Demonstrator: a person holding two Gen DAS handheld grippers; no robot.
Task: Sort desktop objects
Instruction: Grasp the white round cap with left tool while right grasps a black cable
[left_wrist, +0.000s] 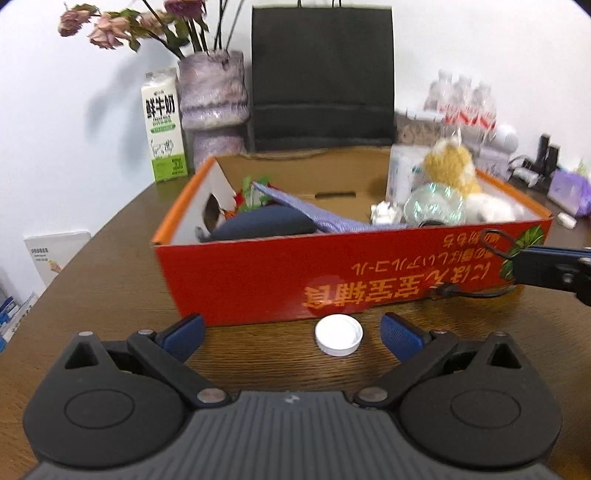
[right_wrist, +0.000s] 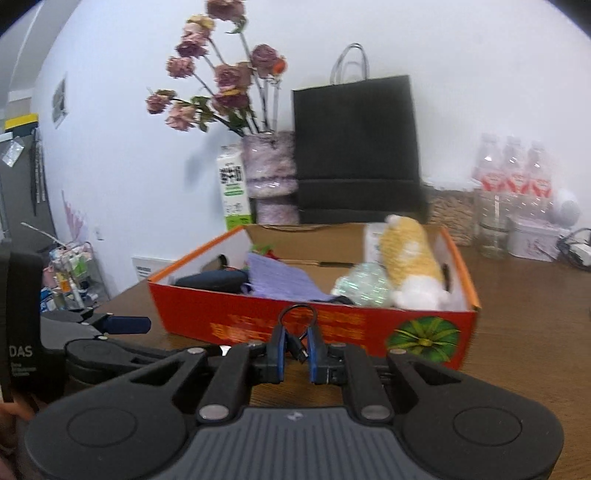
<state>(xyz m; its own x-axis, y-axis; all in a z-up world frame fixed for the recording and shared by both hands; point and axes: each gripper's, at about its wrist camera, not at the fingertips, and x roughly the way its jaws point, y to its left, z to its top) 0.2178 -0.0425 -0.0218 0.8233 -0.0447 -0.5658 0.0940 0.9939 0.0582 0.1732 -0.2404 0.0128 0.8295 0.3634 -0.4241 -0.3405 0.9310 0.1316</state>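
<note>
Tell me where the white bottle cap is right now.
In the left wrist view, the white bottle cap lies on the wooden table between the open left tongs, just before the red box.

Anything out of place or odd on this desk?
A loose white plastic bottle cap lies alone on the brown wooden table, outside the red cardboard box and between the open left hand-held gripper fingers. The box's print appears upside down.

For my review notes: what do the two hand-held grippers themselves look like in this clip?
Both look identical. The left hand-held gripper and right hand-held gripper each have a ribbed grey body with a small white logo, two round black housings with triangular cut-outs, black linkage bars on silver pivot pins, and blue textured finger pads. No sleeves or gripper cables are visible.
</note>
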